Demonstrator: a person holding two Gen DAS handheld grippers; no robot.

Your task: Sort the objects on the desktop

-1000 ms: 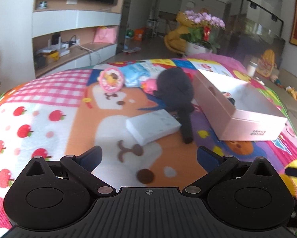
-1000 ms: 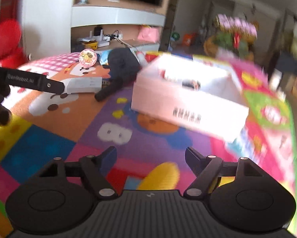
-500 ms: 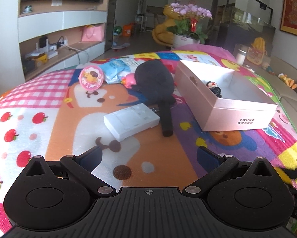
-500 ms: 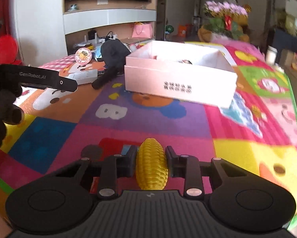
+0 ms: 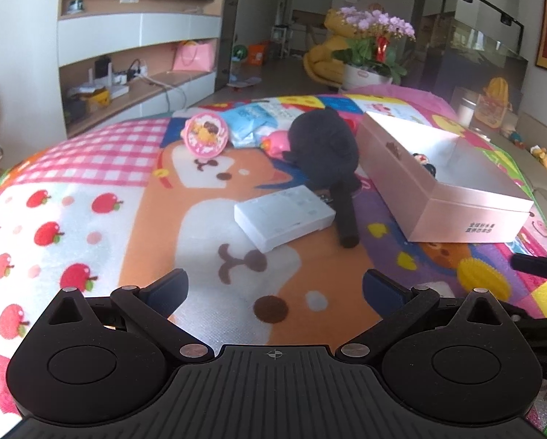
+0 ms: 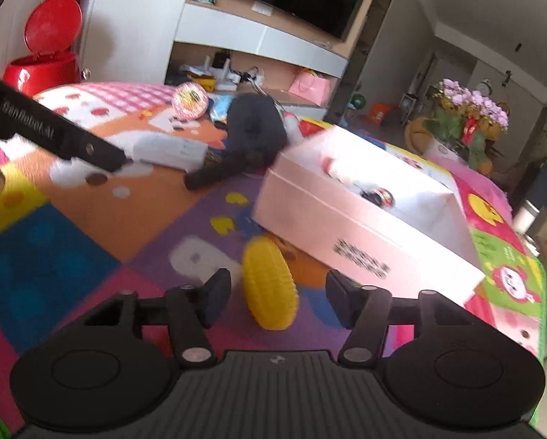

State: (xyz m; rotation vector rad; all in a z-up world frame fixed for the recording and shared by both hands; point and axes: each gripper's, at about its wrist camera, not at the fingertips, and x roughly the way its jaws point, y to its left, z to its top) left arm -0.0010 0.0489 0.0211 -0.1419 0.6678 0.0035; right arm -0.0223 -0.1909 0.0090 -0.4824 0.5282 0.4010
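A yellow toy corn [image 6: 269,285] lies on the colourful mat between the open fingers of my right gripper [image 6: 278,301], which touch nothing; it also shows in the left wrist view [image 5: 483,278]. Just beyond it stands an open pink box [image 6: 368,234] with a small figure inside [image 6: 377,195]. My left gripper [image 5: 275,291] is open and empty over the mat, short of a white flat box [image 5: 284,216] and a black plush toy [image 5: 326,150]. A round pink tin [image 5: 204,139] and a blue packet [image 5: 253,122] lie farther back.
The pink box [image 5: 445,186] stands at the right of the left wrist view. The left gripper's body [image 6: 53,135] crosses the right wrist view at the left. A red bin [image 6: 42,58], TV shelves and a flower pot [image 5: 368,73] stand beyond the mat.
My right gripper held the corn half a second ago; now its jaws are open and the corn lies on the mat near the pink box. The left gripper stayed open.
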